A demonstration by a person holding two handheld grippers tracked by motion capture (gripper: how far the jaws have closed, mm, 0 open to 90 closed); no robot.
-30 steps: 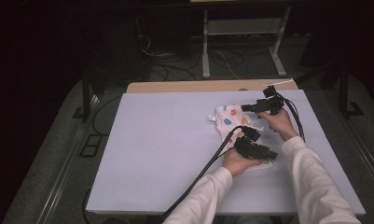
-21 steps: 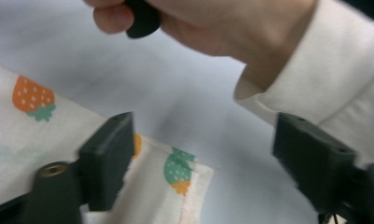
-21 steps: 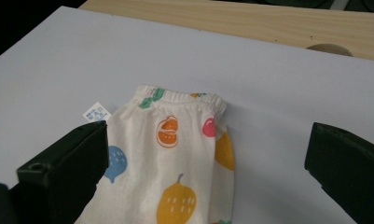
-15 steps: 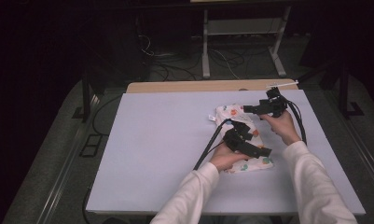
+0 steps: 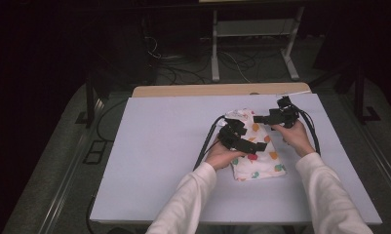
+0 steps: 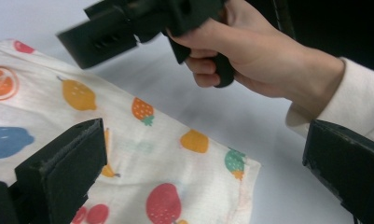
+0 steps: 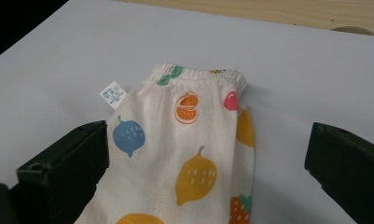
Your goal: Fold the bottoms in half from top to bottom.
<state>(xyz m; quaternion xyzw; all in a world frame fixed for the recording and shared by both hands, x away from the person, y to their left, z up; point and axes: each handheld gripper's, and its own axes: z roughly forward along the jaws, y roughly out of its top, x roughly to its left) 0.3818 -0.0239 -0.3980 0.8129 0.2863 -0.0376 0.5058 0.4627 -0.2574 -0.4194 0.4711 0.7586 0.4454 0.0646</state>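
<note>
Now both claws stand wide with nothing between their pads. The left claw (image 5: 239, 137) has just been opening, and its own view shows the jaws spread well apart above the fruit-print garment (image 5: 255, 153), clear of the cloth. The right claw (image 5: 268, 118) hovers beside the far, elastic end, and its view looks straight down the cloth to the gathered waistband (image 7: 201, 74), with a small white label (image 7: 113, 95) sticking out at that claw's left.

The garment lies folded into a narrow strip beneath and between the two claws, on the pale surface (image 5: 154, 156); its near hem (image 6: 240, 179) sits just below the left claw's right jaw in the left gripper view.

The work in hand looks like folding this strip shorter. To do it well, I would bring each claw down onto one corner of the same end, bite through all layers close to the edge, and lift only enough to carry that end over. Keeping both claws level with each other should stop the strip skewing. The cloth is soft and thin, so a shallow bite may catch only the top layer and let the fold open.
</note>
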